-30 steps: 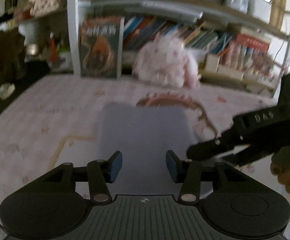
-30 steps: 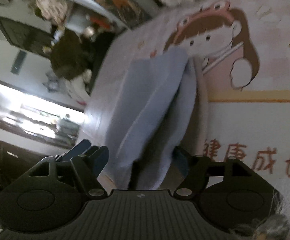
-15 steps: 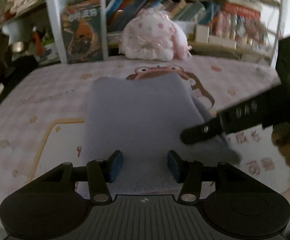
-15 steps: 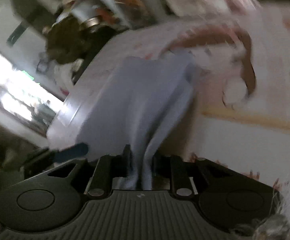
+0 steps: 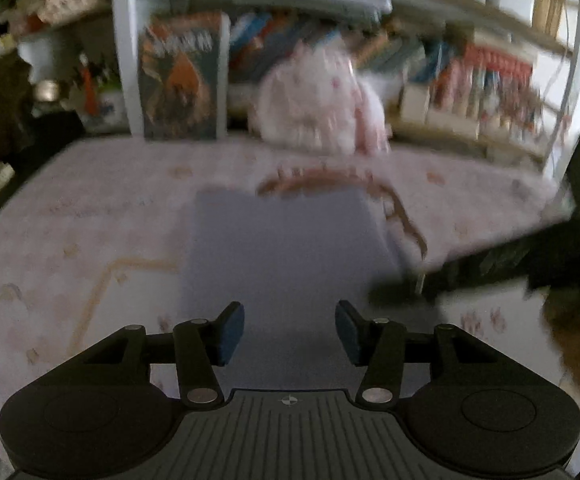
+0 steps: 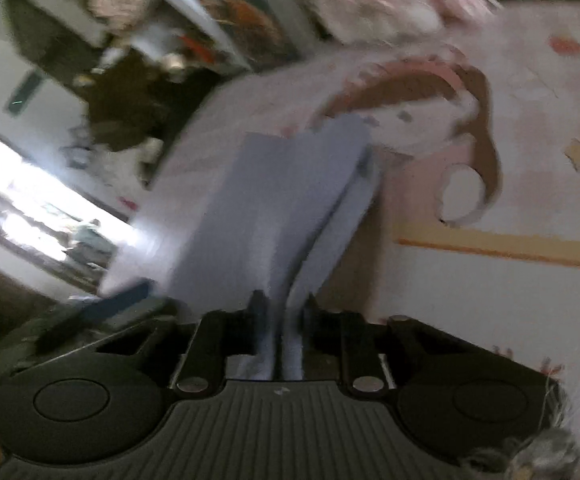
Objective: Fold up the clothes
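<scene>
Cloth (image 6: 290, 200) soft, limp, light; we take it at the edge. Right gripper (image 6: 280, 320) closing on its bunched hem; left gripper (image 5: 290, 330) parted, empty.

The right gripper (image 6: 280, 332) is closing its jaws on a bunched edge of the grey-blue garment (image 6: 274, 208), whose layers run away across the pink cartoon-print bedspread (image 6: 489, 300). The left gripper's blue pad (image 6: 118, 300) shows at the cloth's left edge.
</scene>
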A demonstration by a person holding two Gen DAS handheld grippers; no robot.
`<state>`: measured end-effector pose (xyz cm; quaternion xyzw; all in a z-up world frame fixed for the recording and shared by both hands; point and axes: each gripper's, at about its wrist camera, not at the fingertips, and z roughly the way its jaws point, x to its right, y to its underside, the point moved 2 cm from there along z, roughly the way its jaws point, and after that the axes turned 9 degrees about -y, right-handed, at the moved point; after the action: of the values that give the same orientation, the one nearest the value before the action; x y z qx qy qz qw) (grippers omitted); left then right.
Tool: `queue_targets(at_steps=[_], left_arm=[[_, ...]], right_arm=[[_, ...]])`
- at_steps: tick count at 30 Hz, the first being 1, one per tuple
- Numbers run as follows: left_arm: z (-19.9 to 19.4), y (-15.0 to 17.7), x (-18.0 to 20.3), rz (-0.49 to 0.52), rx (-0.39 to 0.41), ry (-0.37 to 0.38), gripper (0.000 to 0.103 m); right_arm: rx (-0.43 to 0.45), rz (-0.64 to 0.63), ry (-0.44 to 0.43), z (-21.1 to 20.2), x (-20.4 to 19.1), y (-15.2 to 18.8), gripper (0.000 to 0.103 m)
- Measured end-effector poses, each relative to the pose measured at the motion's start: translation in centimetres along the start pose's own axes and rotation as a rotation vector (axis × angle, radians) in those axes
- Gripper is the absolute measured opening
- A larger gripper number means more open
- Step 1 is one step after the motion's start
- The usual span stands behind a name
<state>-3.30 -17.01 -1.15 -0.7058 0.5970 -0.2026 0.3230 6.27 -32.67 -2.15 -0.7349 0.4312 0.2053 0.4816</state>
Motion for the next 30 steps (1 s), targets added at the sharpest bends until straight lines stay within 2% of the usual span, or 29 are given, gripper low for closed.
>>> queue_targets(at_steps=[2, 6, 9, 11, 12, 14, 16, 18, 19, 22, 24, 26, 30], left_arm=[[0.4, 0.6, 0.4, 0.018, -0.009, -0.006, 0.050], [0.5, 1.1, 1.2, 0.081, -0.007, -0.006, 0.051], [0.2, 1.0, 1.5, 0.119, -0.009, -0.014, 0.051], [-0.4, 0.6, 1.2, 0.102, 0.007, -0.007, 0.051], [-1.0, 0.3, 0.9, 0.085, 0.028, 0.004, 0.052], [-2.2, -0.2, -0.2, 0.039, 0.094, 0.019, 0.064], [-2.7, -0.7, -1.6, -0.009, 0.128, 0.000, 0.067], [-2.7, -1.1, -3.3, -0.071, 0.131, -0.028, 0.068], [-2.7, -1.2, -4.2, -0.101, 0.129, -0.041, 0.068], [-1.8, -1.2, -6.5, -0.171, 0.101, -0.080, 0.078], [-0.8, -1.1, -7.5, -0.186, 0.070, -0.094, 0.079], [0.4, -1.1, -8.4, -0.194, 0.032, -0.076, 0.080], [2.8, -0.9, -9.6, -0.229, -0.048, 0.013, 0.080]], right_arm=[[0.013, -0.065, -0.030, -0.7, -0.9, 0.3, 0.014], [-0.071, -0.071, 0.120, 0.9, 0.7, 1.6, 0.015], [-0.055, -0.042, 0.117, 0.8, 1.1, 1.7, 0.018], [-0.052, -0.077, 0.148, 0.5, 0.6, 1.6, 0.025], [-0.045, -0.090, 0.165, 0.2, 0.3, 1.6, 0.032], [-0.027, -0.088, 0.181, -0.4, 0.1, 1.3, 0.040], [-0.011, -0.074, 0.190, -1.0, 0.0, 1.1, 0.055], [-0.001, -0.040, 0.186, -1.5, 0.1, 1.1, 0.061], [0.001, -0.017, 0.178, -1.6, 0.2, 1.1, 0.065], [-0.025, 0.047, 0.162, -1.2, 0.5, 1.2, 0.066], [-0.033, 0.082, 0.155, -0.9, 0.6, 1.3, 0.068], [-0.039, 0.097, 0.167, -0.4, 0.4, 1.5, 0.071], [-0.044, 0.111, 0.212, 0.6, -0.1, 1.6, 0.072]])
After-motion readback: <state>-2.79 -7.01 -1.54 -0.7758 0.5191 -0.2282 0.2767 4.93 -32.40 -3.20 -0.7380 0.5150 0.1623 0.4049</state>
